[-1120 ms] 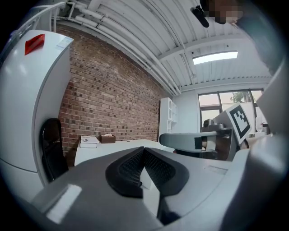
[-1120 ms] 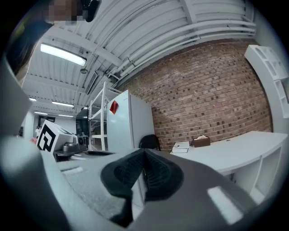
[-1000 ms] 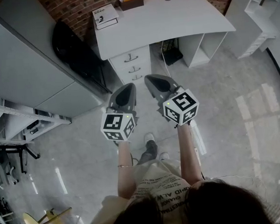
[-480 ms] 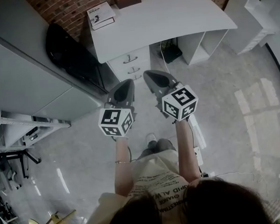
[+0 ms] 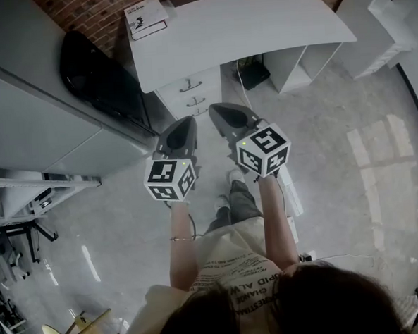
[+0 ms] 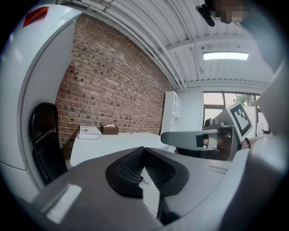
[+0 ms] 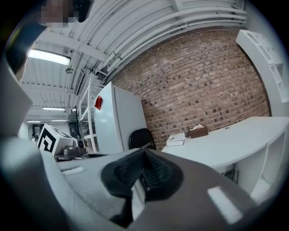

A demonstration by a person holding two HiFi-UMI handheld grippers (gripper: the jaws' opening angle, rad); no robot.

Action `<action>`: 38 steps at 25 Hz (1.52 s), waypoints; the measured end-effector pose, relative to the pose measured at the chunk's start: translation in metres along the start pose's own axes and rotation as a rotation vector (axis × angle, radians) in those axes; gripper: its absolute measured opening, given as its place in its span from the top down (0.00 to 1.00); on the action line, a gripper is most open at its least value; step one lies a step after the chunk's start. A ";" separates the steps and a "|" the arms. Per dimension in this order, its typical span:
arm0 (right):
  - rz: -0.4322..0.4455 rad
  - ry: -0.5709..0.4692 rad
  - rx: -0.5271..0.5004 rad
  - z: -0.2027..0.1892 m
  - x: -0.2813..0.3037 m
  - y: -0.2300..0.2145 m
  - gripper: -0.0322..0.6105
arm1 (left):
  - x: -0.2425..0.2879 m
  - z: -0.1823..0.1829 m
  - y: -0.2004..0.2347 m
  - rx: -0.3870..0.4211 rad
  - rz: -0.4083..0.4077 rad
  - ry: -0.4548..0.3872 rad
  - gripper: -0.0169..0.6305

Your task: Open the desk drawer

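White desk (image 5: pixel 257 26) lies ahead of both sets of fingertips, well apart. Its drawer stack (image 5: pixel 185 95), fronts flush, sits ahead of & below the tips, untouched. L gripper (image 5: pixel 185 127) & R gripper (image 5: pixel 215 111): jaws closed tip to tip, nothing held.

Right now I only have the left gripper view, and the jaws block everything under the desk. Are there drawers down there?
Observer: Yes. The head view shows three stacked drawers under the left end of the desk, all shut.
Operator: Am I touching them?
Observer: No. The left gripper hangs over the floor, apparently short of the drawers.
Operator: And my other hand?
Observer: The right gripper has its jaws together with nothing between them, as its own view shows.
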State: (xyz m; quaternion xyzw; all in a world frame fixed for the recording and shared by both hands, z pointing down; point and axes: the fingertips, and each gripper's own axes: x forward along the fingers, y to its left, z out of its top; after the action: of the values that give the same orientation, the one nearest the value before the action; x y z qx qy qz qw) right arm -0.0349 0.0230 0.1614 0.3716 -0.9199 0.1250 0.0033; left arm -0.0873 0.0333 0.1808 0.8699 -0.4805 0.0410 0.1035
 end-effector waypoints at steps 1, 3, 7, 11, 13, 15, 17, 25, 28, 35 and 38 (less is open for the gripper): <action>0.007 0.006 0.002 0.000 0.003 -0.004 0.95 | 0.005 0.000 0.002 -0.007 0.006 0.001 0.98; 0.018 0.016 0.009 0.000 0.011 -0.014 0.95 | 0.015 -0.001 0.005 -0.020 0.016 0.004 0.98; 0.040 0.060 0.005 -0.003 0.027 -0.036 0.95 | 0.037 -0.004 0.014 -0.037 0.041 0.017 0.98; 0.060 0.091 -0.010 -0.001 0.044 -0.061 0.95 | 0.060 -0.003 0.025 -0.054 0.073 0.020 0.98; 0.070 0.101 -0.016 0.001 0.051 -0.073 0.95 | 0.072 -0.002 0.031 -0.060 0.086 0.021 0.98; 0.084 0.116 -0.021 0.000 0.058 -0.082 0.95 | 0.082 -0.003 0.036 -0.068 0.101 0.025 0.98; 0.096 0.130 -0.024 -0.001 0.065 -0.092 0.95 | 0.092 -0.004 0.039 -0.080 0.115 0.027 0.98; 0.116 0.171 -0.009 -0.017 0.082 -0.121 0.95 | 0.111 -0.029 0.049 -0.155 0.170 0.031 0.98; 0.120 0.187 0.006 -0.026 0.088 -0.128 0.95 | 0.118 -0.035 0.055 -0.168 0.176 0.038 0.98; 0.133 0.199 0.052 -0.055 0.116 -0.142 0.95 | 0.134 -0.058 0.087 -0.190 0.185 0.055 0.98; 0.140 0.206 0.074 -0.076 0.131 -0.150 0.95 | 0.142 -0.075 0.103 -0.187 0.183 0.073 0.98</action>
State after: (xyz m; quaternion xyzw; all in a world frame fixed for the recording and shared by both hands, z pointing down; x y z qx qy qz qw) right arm -0.0332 -0.1529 0.2824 0.2918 -0.9331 0.1964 0.0753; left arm -0.0963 -0.1208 0.2929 0.8068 -0.5556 0.0367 0.1974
